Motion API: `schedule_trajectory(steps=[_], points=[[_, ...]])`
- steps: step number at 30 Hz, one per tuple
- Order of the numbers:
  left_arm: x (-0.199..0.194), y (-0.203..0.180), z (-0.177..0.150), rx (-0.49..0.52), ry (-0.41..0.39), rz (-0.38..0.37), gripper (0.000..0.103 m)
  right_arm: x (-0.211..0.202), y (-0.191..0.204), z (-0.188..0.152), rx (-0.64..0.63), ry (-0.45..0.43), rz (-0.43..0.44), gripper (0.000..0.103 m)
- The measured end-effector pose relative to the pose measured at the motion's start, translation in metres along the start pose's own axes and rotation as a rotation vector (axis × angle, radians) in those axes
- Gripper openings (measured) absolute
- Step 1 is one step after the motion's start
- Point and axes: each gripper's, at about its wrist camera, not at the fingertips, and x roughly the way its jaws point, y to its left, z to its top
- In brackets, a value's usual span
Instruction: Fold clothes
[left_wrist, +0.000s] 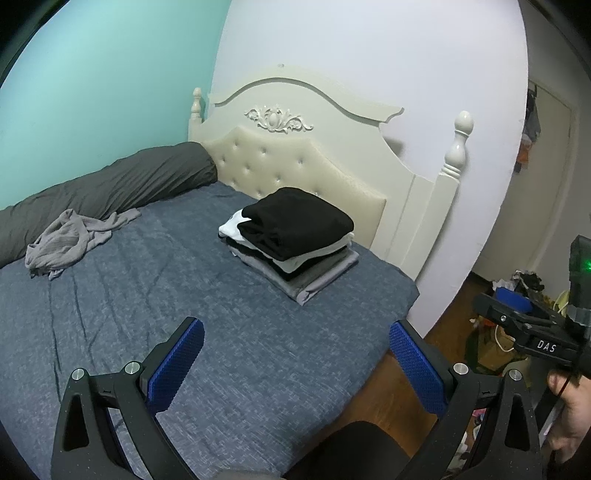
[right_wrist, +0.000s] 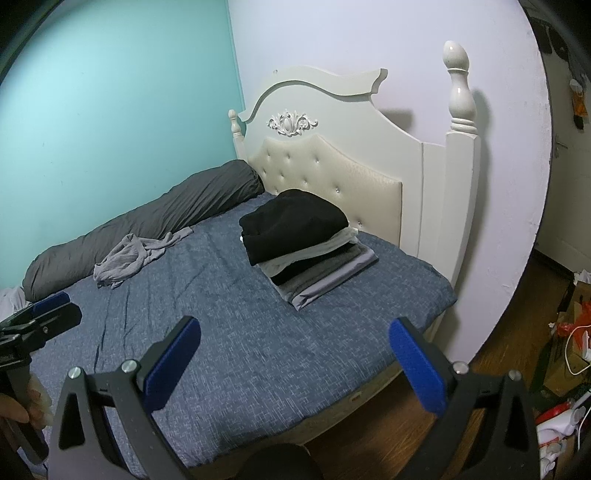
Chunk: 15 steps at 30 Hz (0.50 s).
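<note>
Stack of folded clothes (left_wrist: 291, 240), black garment on top over white, dark and grey layers, resting on blue-grey bedspread (left_wrist: 207, 332) close to cream tufted headboard (left_wrist: 295, 162); no container holding anything. Crumpled light grey garment (left_wrist: 70, 242) lying unfolded at far left of bed, touching long dark grey rolled duvet (left_wrist: 110, 188) along teal wall, well apart from left gripper (left_wrist: 295, 354) and right gripper (right_wrist: 295, 354), both hovering over near edge with blue pads spread wide, gripping nothing. Nothing lying between grippers and either garment; cluttered wooden floor (right_wrist: 498, 354) off to right.
</note>
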Motion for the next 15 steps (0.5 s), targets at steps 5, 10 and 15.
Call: schedule_trajectory(steps=[5, 10, 15], points=[[0.0009, 0.0002, -0.0007, -0.005, 0.0, 0.002, 0.102, 0.0001, -0.0007, -0.0003, 0.003, 0.0, -0.002, 0.102], [0.0008, 0.0029, -0.0011, -0.01, -0.001, 0.01, 0.102, -0.0002, -0.0017, -0.0004, 0.006, 0.001, -0.005, 0.102], [-0.0005, 0.0031, -0.0014, -0.005, -0.004, 0.021, 0.102, 0.0001, -0.0012, 0.0, 0.007, 0.003, -0.005, 0.102]])
